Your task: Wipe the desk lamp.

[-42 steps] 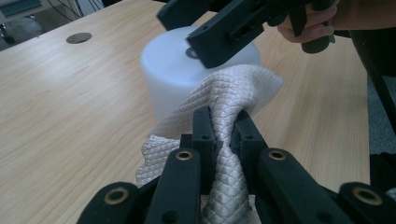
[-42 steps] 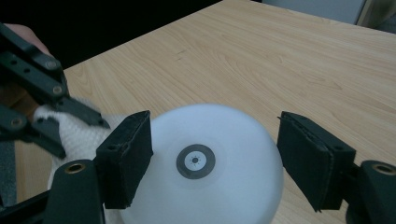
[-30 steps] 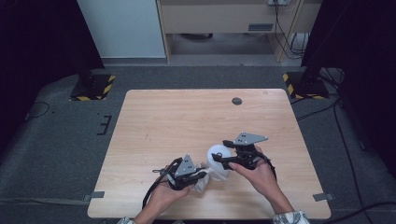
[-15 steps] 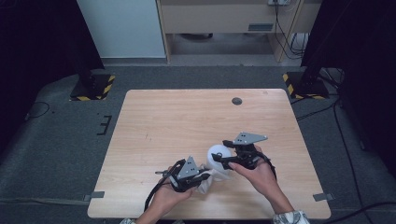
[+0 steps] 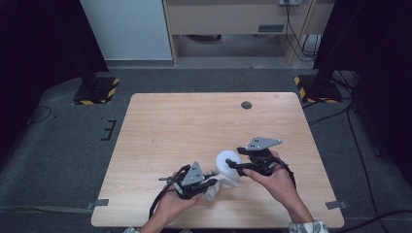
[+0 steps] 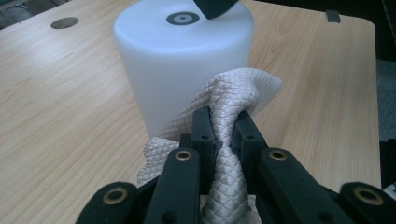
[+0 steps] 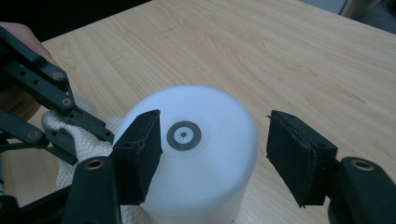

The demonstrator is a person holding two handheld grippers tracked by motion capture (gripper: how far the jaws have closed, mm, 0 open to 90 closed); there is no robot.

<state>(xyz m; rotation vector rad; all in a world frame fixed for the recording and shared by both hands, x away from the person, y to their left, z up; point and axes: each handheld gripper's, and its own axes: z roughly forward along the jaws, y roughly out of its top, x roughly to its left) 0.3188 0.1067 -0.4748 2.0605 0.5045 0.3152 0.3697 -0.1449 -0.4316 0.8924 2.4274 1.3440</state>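
Left tool (image 6: 223, 135) pinches a quilted cloth (image 6: 233, 95) against a white cylinder (image 6: 182, 60).
The right tool (image 7: 212, 154) stands spread, jaws astride the cylinder's top, apparently not gripping. The cylinder stands upright near the bench's (image 5: 194, 121) near edge. Rubbing harder with the cloth could tip the unclamped cylinder, I judge.

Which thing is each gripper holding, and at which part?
The left gripper pinches a bunched fold of the quilted cloth. The right gripper holds nothing, open above the white cylinder.
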